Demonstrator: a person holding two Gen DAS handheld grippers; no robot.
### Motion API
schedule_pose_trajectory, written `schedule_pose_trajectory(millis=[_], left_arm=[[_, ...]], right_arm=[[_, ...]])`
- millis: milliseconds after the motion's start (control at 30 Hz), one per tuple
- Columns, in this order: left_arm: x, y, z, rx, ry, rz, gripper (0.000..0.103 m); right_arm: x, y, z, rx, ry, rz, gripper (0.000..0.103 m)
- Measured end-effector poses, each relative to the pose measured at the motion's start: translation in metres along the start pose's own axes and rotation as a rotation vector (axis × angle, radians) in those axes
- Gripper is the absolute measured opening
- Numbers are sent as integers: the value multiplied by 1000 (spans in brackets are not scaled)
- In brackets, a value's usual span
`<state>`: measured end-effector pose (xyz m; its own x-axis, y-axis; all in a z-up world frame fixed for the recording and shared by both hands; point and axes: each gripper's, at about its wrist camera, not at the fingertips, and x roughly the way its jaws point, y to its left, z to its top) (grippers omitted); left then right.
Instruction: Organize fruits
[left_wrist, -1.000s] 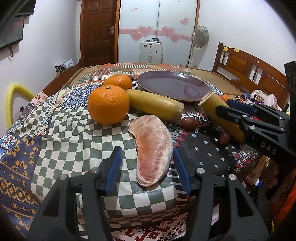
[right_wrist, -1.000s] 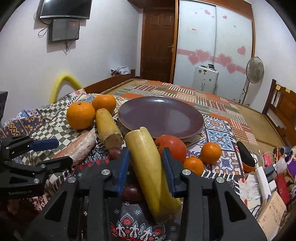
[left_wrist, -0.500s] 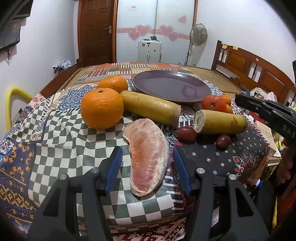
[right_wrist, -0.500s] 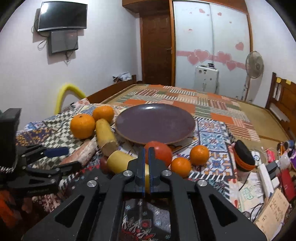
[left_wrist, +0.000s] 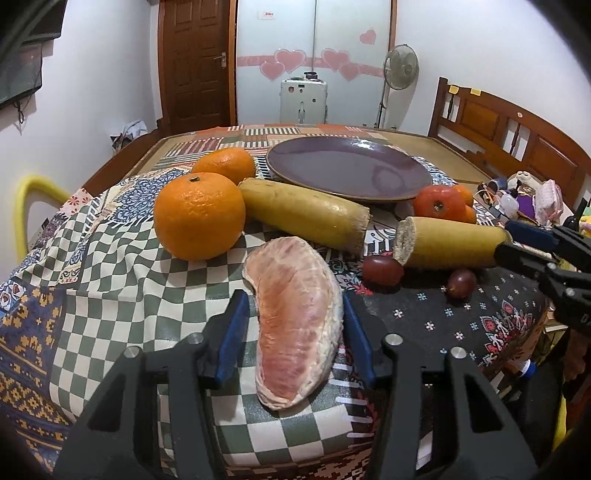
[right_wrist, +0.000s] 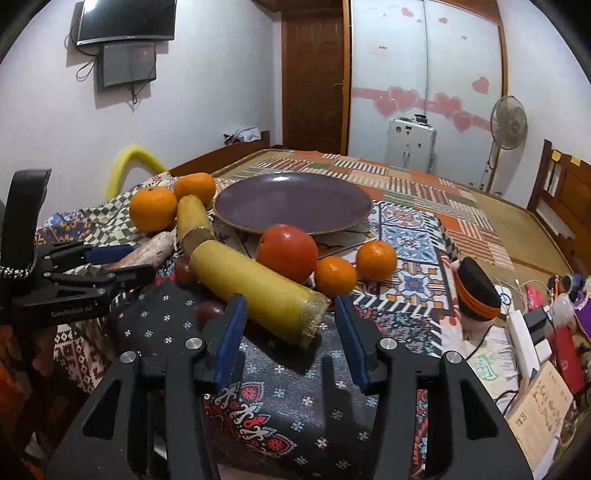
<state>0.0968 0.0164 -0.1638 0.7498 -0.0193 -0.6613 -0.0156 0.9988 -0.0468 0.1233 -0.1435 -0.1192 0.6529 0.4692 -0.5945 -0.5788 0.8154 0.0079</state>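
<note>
Two oranges (left_wrist: 199, 216) crowd the plate (left_wrist: 347, 168) beyond the pomelo segment (left_wrist: 295, 325).

"GenRobot.AI" in white letters on the side of the left hand-held gripper (right_wrist: 122, 264)

Home bedroom – wooden bed (left_wrist: 517, 136), wall TV (right_wrist: 125, 18)

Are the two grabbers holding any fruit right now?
Not yet. The left gripper is closing around the pomelo segment, with a gap showing on one side. The right gripper is opening, empty, near the yellow stalk piece.
</note>
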Motion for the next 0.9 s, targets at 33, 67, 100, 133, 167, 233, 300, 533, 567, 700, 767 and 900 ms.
schedule_pose_trajectory(millis=[33,67,100,133,167,233,300,533,567,700,767,900], left_arm=[[0,-1,0,3,-1,5,45],[0,-1,0,5,-1,5,45],[0,0,0,7,-1,2,45],[-1,1,0,8,0,-1,44],[-1,2,-1,10,1,-5,44],[-3,3,-2,16,4,-10,44],[-7,6,-4,21,8,-12,44],[-17,15,-11,20,20,-28,44],[-18,15,-12,21,19,-30,44],[-20,15,-14,22,16,-31,44],[-21,15,-15,26,12,-28,44],[-22,15,-16,26,7,-27,44]], right_arm=[[3,0,0,3,5,-4,46],[6,0,0,3,7,-17,47],[7,0,-1,6,10,-17,49],[8,0,-1,14,12,-14,50],[7,0,-2,21,13,-11,50],[2,1,-5,23,10,4,48],[-4,5,-8,18,15,29,47],[-15,13,-7,-69,3,12,46],[-14,11,-4,-71,1,10,46],[-4,1,5,-59,5,48,46],[5,-2,6,-53,29,72,46],[15,0,2,-45,59,131,43]])
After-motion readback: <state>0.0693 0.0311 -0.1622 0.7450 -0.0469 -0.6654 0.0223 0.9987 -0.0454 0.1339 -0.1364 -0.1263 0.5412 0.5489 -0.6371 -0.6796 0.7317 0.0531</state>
